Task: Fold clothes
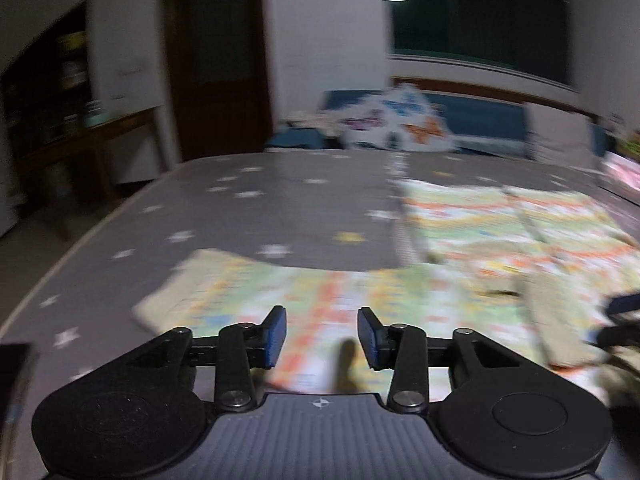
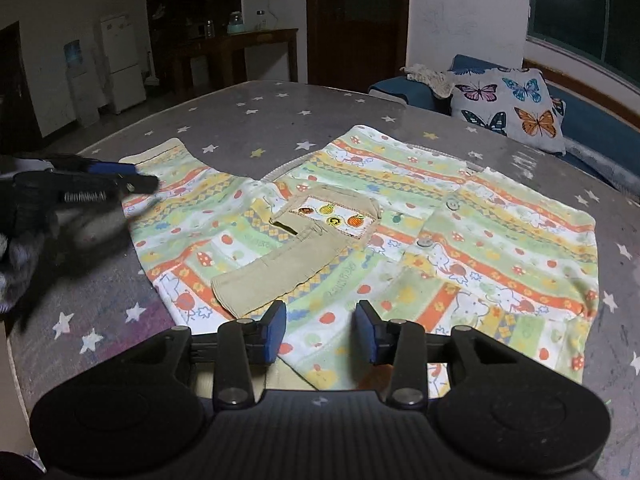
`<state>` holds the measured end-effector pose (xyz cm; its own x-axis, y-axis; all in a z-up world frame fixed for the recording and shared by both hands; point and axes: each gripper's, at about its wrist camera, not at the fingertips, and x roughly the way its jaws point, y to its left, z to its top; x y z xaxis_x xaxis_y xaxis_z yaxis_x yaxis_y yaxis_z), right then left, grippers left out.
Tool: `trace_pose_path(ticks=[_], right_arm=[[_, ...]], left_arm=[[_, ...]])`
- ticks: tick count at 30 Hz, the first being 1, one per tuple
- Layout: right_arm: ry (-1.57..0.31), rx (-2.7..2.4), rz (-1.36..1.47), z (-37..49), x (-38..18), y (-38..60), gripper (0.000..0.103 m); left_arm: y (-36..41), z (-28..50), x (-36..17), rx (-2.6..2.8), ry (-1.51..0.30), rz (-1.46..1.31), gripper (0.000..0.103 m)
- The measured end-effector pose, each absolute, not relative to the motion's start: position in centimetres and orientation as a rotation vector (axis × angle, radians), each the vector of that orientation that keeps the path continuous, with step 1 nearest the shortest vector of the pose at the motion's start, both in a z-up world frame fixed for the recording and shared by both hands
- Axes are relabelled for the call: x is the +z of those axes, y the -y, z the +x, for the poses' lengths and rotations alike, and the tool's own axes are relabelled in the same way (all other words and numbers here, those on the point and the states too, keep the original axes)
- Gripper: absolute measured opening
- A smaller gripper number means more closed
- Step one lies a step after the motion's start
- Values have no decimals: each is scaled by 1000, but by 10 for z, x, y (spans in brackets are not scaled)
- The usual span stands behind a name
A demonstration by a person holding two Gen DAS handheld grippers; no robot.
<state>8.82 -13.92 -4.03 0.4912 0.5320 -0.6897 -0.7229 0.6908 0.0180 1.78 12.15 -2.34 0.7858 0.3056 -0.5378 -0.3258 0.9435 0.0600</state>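
Note:
A small patterned shirt (image 2: 440, 236) with green, orange and yellow stripes lies flat on the grey star-print table (image 2: 248, 128). Its beige collar (image 2: 304, 248) rests across the chest and one sleeve (image 2: 176, 184) stretches to the left. My right gripper (image 2: 320, 332) hovers open over the shirt's near hem, nothing between its blue pads. My left gripper (image 1: 322, 338) is open above the blurred sleeve (image 1: 280, 300); it also shows at the left of the right wrist view as a blurred left gripper (image 2: 116, 178) beside the sleeve cuff.
A butterfly pillow (image 2: 508, 104) and a blue sofa (image 2: 592, 128) stand behind the table's far right edge. A dark wooden door (image 2: 356, 20), a side table (image 2: 240, 52) with jars and a white fridge (image 2: 120, 60) stand at the back left. The table's left edge (image 1: 80, 240) curves away.

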Motion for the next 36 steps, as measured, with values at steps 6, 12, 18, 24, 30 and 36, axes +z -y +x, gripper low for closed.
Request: trace_pose_path(ticks=[6,12,18,24,30,36], right_arm=[[-726,773,-291,87,-40,138,40],[-726,770,-283,87,-40,137,41],[-722,768,-273,87,-38,138,41],[-700,767,-239,86,-29,145,41],[-682,733,-202,84,-21,165,41],[-680,638,-147,86,-20,205,41]], left_arm=[[-178,17,-27,556,-579,-124,47],[-211,24,-36,596,-606,-182,45],[-218,28,-35,552,-607,-242,17],[-190,28,-8,431,-548,-271,9],[-117,31,33,164,-455,-247,8],[-37,47,45,-83,-453,-234,8]])
